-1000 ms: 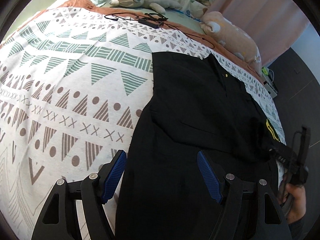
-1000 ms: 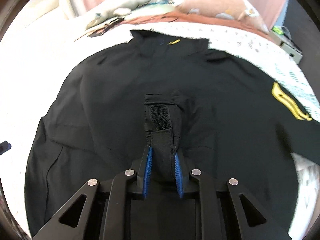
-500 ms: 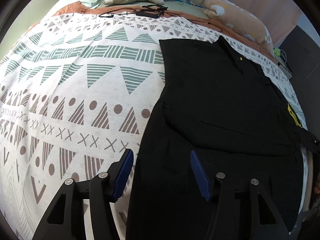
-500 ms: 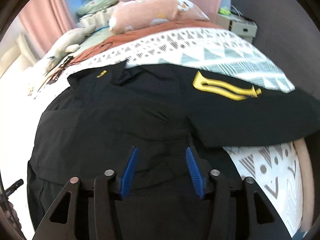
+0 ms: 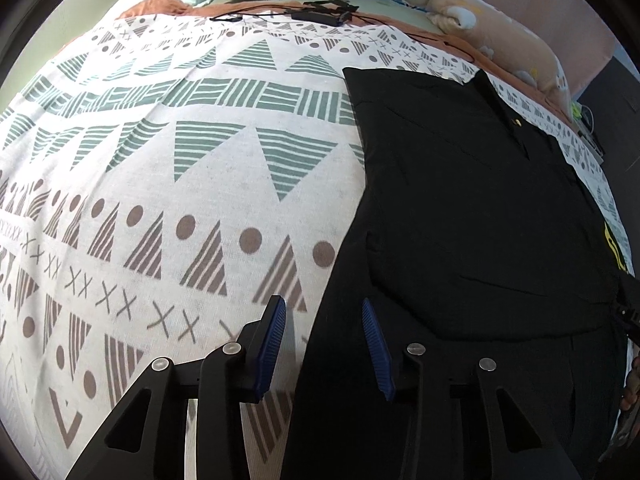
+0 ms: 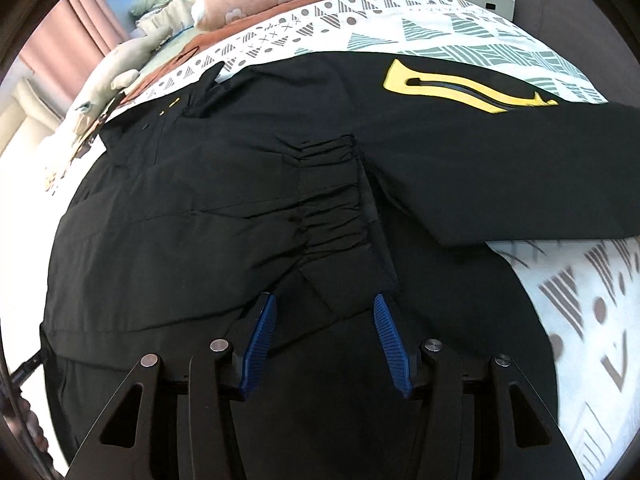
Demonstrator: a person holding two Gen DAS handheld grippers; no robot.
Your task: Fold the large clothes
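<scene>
I see the bed under its white cover printed with green and brown triangles (image 5: 168,152); the large black fabric jacket with a yellow emblem (image 6: 224,216) lies flat on it. My left gripper (image 5: 323,346) straddles the jacket's edge, jaws closing, nothing pinched. My right gripper (image 6: 325,340) hangs over rumpled cloth, jaws half apart, empty

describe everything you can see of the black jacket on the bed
The black jacket lies flat on the patterned bedspread, collar toward the pillows. It looks like thin woven fabric, with small gold marks near the collar and a yellow emblem on the sleeve stretched sideways. Gathered creases run down its middle. No jaws grip it: the right gripper stands open over it.
</scene>
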